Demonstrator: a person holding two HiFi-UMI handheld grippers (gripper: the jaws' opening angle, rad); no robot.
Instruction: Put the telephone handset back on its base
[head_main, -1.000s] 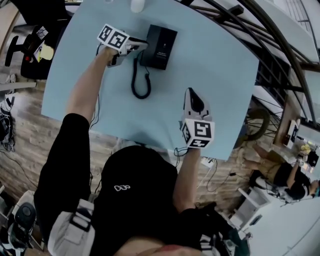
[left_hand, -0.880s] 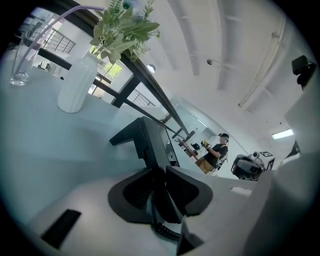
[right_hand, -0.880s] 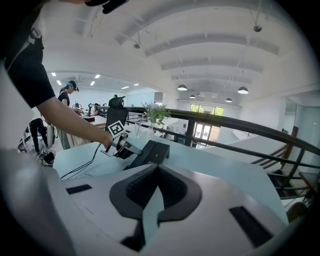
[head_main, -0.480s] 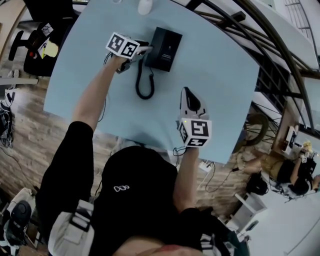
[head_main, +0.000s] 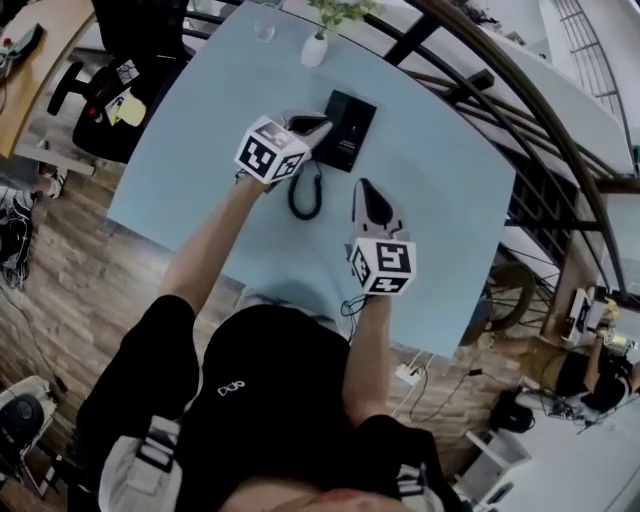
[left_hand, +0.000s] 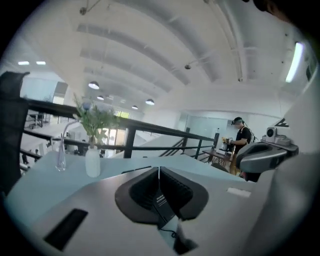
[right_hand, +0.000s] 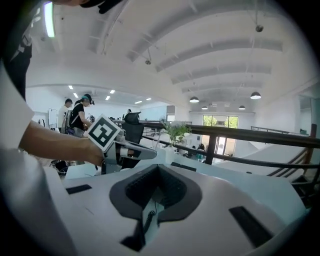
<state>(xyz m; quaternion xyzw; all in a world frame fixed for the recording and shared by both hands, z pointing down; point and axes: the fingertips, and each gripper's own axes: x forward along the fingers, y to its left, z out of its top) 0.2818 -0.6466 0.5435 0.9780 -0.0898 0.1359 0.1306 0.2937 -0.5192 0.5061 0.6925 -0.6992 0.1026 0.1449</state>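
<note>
Telephone handset (head_main: 330, 140) rests on the left side of its black base (head_main: 353, 122) at the far middle of a pale blue desk (head_main: 200, 190), the two hard to tell apart from overhead. At far left, a black office chair (head_main: 140, 45) stands just off the desk's edge. A clear glass (left_hand: 60, 156) and a white vase (left_hand: 92, 162) of green sprigs stand side by side near the desk's far edge. The left tongs (head_main: 320, 124), in the person's outstretched hand, hang in the air over the phone's left edge. They have just been closing and meet at the tips with nothing between them. The coiled cord (head_main: 303, 215) loops on the desk on the near side of the base, between the two tools. The right tongs (head_main: 362, 188) are held over the desk to the right of the cord, nearer the person. They point toward the far edge, tips together and empty. A dark railing (head_main: 470, 90) curves past the desk's right side.
</note>
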